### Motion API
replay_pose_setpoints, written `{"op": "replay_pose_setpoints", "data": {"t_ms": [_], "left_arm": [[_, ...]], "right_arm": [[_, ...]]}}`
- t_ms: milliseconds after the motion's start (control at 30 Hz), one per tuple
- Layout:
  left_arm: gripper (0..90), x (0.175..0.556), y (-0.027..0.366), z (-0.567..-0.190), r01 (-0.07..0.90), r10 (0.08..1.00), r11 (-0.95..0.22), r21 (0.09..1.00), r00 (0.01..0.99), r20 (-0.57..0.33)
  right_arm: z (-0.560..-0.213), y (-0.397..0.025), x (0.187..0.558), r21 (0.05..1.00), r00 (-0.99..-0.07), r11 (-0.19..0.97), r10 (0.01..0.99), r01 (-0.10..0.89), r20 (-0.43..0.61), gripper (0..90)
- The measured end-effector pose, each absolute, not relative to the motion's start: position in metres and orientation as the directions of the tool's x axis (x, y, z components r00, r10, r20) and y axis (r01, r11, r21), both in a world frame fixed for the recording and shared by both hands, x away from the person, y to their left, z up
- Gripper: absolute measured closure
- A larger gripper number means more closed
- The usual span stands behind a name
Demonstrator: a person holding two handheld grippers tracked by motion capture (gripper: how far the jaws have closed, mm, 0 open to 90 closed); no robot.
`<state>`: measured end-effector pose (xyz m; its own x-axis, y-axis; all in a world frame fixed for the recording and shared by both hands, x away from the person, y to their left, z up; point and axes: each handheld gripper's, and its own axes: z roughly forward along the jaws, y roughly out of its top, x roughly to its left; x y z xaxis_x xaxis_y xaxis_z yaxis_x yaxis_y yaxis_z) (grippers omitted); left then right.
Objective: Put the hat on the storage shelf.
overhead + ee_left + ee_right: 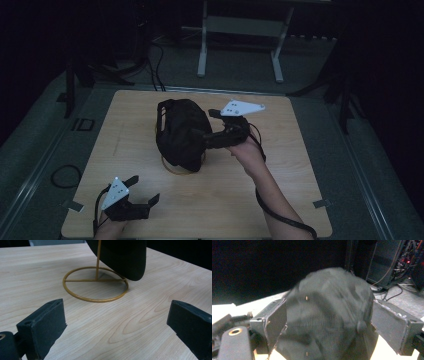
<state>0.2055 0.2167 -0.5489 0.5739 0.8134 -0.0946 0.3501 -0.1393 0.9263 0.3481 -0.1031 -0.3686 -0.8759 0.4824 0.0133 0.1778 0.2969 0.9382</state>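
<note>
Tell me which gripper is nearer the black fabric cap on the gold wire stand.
Right. The right gripper has its jaws around the black fabric cap; the left gripper sits apart, open, at the table's near edge.

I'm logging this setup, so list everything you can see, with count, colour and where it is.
cap: one, black, on the stand at mid table, between the right gripper's fingers.
stand: one, gold wire, ring base flat on the table with an upright rod under the cap.
table: one, light wood, centre of the high view.
frame: one, pale grey, on the floor beyond the table.
left gripper: one, black with a grey plate, fingers apart, near table corner.
right gripper: one, black with a grey plate, at the cap's side.
forearm: one, behind the right gripper.
</note>
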Motion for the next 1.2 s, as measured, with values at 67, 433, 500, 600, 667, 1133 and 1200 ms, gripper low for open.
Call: {"op": "replay_pose_setpoints", "data": {"t_ms": [67,433,500,600,667,1133,1200], "left_arm": [[2.4,0.205,0.216,-0.549,0.349,0.813,-0.140,0.927,0.574,-0.094],[2.4,0.205,0.215,-0.551,0.351,0.812,-0.142,0.926,0.576,-0.094],[2.4,0.205,0.214,-0.551,0.350,0.813,-0.142,0.926,0.575,-0.093],[2.3,0.205,0.214,-0.552,0.351,0.811,-0.146,0.925,0.579,-0.091],[2.4,0.205,0.213,-0.552,0.353,0.808,-0.149,0.924,0.581,-0.092],[2.4,0.206,0.211,-0.555,0.364,0.798,-0.161,0.917,0.594,-0.096],[2.4,0.206,0.210,-0.555,0.365,0.799,-0.163,0.917,0.594,-0.094]], "right_arm": [[-0.373,-0.109,0.343,0.939,-0.880,0.298,0.475,0.172,0.010,13.6],[-0.406,-0.137,0.322,0.931,-0.875,0.325,0.483,0.164,-0.015,13.6],[-0.414,-0.141,0.318,0.929,-0.876,0.329,0.482,0.168,-0.012,13.6],[-0.426,-0.148,0.312,0.929,-0.881,0.328,0.473,0.171,-0.005,13.6],[-0.435,-0.153,0.309,0.926,-0.885,0.337,0.466,0.171,-0.006,13.6],[-0.501,-0.185,0.295,0.892,-0.897,0.382,0.438,0.241,0.055,13.5],[-0.510,-0.189,0.293,0.882,-0.901,0.404,0.432,0.243,0.050,13.6]]}}
